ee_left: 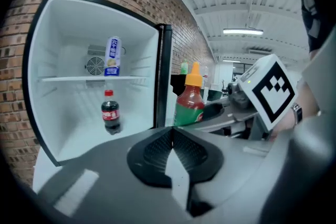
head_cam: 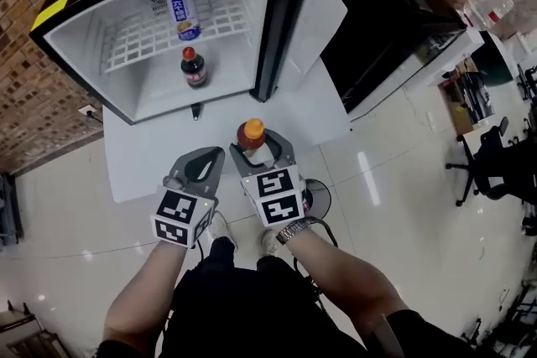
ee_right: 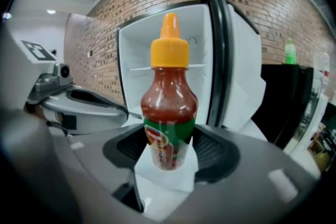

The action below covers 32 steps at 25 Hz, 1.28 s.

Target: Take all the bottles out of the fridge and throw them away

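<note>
1. Our right claw is clenched on the sauce bottle, held upright just outside the open fridge. Our left claw is clenched on nothing.
2. We judge the step in hand is carrying this bottle off to be thrown away (no bin shows plainly).
3. Next we need a steady, upright carry, kept clear of the door edge on our right.
4. The cola bottle on the fridge bottom and the white-blue bottle on the shelf await us.
5. Open floor lies to our left.
</note>
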Each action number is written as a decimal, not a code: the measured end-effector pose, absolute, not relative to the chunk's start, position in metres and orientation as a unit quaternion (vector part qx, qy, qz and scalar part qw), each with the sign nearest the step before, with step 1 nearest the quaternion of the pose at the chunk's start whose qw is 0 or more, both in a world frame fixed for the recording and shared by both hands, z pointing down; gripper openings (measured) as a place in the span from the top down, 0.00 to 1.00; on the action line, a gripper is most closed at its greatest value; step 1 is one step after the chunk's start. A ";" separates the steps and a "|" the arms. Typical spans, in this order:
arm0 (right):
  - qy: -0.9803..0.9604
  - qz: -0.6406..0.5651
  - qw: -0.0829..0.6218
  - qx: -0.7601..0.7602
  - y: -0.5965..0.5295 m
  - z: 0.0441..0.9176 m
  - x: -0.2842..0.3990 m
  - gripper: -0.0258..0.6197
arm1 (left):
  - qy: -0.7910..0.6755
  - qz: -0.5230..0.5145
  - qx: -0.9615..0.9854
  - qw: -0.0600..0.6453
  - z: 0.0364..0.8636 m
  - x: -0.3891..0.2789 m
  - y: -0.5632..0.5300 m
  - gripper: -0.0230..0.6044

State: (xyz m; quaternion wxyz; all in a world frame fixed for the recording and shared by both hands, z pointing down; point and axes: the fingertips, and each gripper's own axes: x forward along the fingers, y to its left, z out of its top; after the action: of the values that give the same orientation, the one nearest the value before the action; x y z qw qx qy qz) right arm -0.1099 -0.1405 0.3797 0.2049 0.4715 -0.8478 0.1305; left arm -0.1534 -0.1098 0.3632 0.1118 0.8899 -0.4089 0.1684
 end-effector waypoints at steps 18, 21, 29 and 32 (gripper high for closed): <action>-0.754 0.281 0.245 0.540 -0.022 0.517 0.144 0.54 | -0.228 0.284 0.921 0.136 0.490 0.111 -0.026 0.96; -0.735 0.317 0.252 0.544 -0.012 0.551 0.173 0.54 | -0.205 0.305 0.918 0.147 0.519 0.141 -0.018 0.96; -0.687 0.404 0.267 0.542 0.008 0.655 0.205 0.54 | -0.161 0.349 0.906 0.179 0.599 0.182 -0.006 0.96; -0.670 0.435 0.274 0.535 0.017 0.696 0.207 0.54 | -0.152 0.360 0.900 0.191 0.626 0.186 -0.003 0.96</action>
State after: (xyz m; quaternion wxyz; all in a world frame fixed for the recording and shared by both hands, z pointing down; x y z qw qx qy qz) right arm 0.2074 0.0167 0.6961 0.2744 0.5353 -0.6697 0.4355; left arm 0.1858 -0.0033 0.6262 0.1907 0.9004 -0.1522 0.3602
